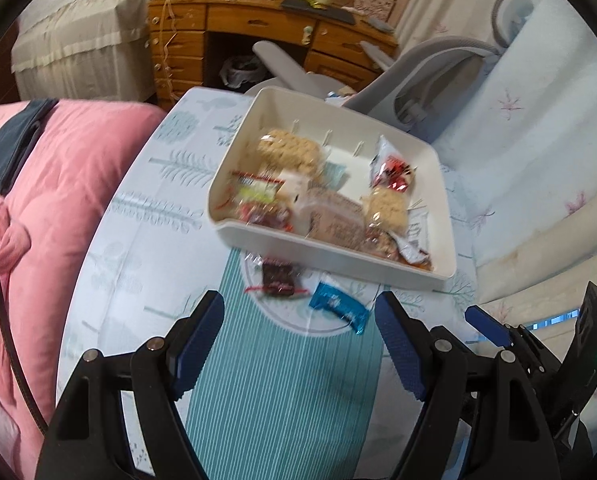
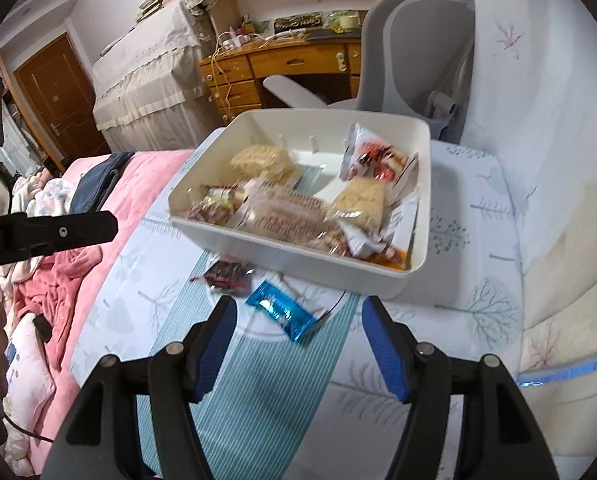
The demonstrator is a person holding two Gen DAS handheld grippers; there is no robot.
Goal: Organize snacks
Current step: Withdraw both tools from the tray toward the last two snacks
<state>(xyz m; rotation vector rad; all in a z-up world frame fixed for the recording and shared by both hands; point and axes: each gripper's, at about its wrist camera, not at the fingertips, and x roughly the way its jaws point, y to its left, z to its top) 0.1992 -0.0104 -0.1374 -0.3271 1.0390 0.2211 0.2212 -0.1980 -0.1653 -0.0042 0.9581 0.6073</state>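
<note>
Left gripper (image 1: 298,312): jaws stand wide apart with nothing between the blue pads; it hangs over the striped part of the cloth, short of the two loose snacks.
Right gripper (image 2: 298,314): jaws apart and empty; the blue packet lies on the cloth just ahead of the fingertips, not touched by either pad. In the left wrist view one of its blue pads (image 1: 488,326) shows at the lower right, beside the left gripper.
White bin (image 1: 418,268): a rectangular plastic tray with low walls, standing on the table at an angle to both cameras.
Bin contents: two clear-wrapped pale crispy rice cakes (image 2: 358,200), a brown printed packet (image 2: 286,216), red and white wrappers and a few small sweets, heaped loosely together.
Blue packet (image 2: 282,312): shiny blue wrapper, flat on the cloth, outside the bin and near its front wall.
Dark red packet (image 1: 278,278): small wrapped snack on the cloth, just left of the blue one, close under the bin's front wall.
Tablecloth (image 1: 146,216): white with pale tree prints and a teal striped band.
Surroundings: pink quilt (image 1: 66,184) to the left, wooden desk (image 1: 234,28) and grey chair (image 2: 418,40) behind.
</note>
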